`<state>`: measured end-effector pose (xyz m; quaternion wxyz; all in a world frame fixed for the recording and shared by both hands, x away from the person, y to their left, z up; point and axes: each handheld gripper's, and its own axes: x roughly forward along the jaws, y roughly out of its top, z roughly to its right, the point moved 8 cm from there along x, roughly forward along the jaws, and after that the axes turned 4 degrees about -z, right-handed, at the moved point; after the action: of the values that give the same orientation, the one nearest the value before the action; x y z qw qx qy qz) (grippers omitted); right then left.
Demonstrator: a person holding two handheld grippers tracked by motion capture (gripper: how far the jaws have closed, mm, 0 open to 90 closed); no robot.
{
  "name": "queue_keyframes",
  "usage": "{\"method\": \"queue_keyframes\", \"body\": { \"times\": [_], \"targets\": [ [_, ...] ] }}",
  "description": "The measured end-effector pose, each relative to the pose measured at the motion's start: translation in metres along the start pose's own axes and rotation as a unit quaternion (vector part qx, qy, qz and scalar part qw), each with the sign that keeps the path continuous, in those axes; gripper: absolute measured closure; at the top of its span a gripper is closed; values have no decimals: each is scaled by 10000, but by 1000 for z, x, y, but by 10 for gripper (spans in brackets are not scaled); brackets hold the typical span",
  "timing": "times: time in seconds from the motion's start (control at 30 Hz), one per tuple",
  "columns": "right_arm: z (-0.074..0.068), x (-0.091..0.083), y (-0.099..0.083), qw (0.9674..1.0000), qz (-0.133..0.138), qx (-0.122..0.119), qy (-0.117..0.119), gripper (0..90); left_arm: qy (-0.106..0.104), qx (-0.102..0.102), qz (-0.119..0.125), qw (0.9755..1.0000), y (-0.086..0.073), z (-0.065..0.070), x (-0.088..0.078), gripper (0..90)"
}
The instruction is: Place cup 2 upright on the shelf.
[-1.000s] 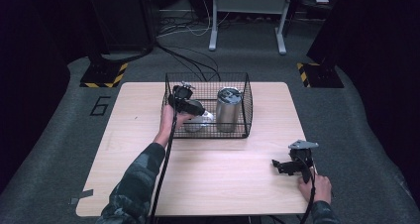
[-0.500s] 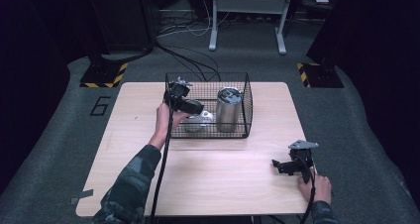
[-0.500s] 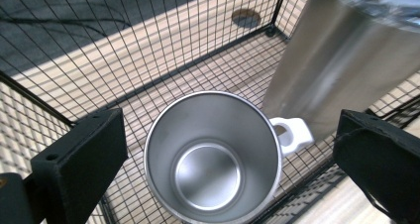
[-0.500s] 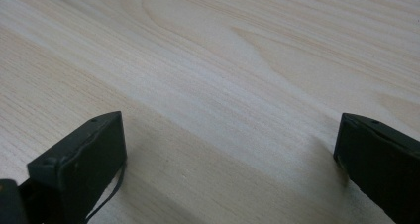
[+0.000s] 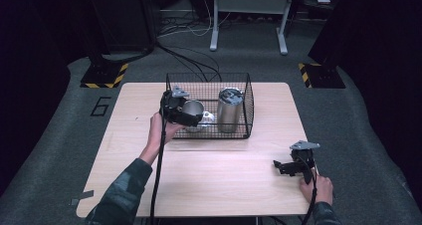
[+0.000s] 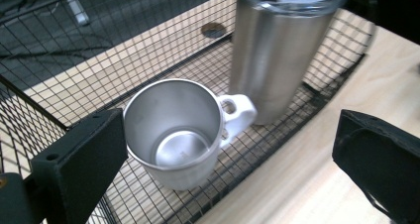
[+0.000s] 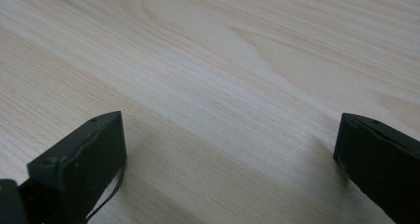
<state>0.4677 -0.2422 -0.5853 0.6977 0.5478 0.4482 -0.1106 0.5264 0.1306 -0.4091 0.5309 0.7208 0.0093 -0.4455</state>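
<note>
My bench (image 5: 149,185) is a pale wooden top, and toward its far middle stands a black wire basket (image 5: 247,103) with an open top. Inside the basket, on its right side, a tall steel tumbler (image 5: 229,110) with a lid stands upright; in my left gripper view its body (image 6: 277,55) rises just beyond the mug and seems to touch the mug's handle or sit just beside it, I cannot tell which. The steel mug (image 5: 193,111) stands upright on the basket's wire floor at the left side, mouth up and empty, its white handle turned toward the tumbler; in my left gripper view the mug (image 6: 173,135) sits between my 2 jaws but nearer the left one. My left tongs (image 5: 191,116) hang over the near left edge of the basket, held in my left hand (image 5: 160,130), jaws wide apart and clamped on nothing; one jaw is just beside the mug's wall, and I cannot tell if it touches. My right tongs (image 5: 278,166) rest low at the near right of the bench, well apart from the basket, in my right hand (image 5: 314,187); their jaws also stand wide apart with bare wood between them.
</note>
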Motion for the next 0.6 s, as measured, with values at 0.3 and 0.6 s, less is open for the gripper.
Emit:
{"method": "queue_keyframes", "body": {
  "times": [0.3, 0.6],
  "targets": [
    [0, 0, 0, 10000, -1, 5, -3, 0, -21, 119, 134, 9998, -35, 13, -25, 1],
    [0, 0, 0, 10000, 0, 8, -4, 0, 77, -113, 92, 9999, -92, 3, -40, 1]
  ]
}}
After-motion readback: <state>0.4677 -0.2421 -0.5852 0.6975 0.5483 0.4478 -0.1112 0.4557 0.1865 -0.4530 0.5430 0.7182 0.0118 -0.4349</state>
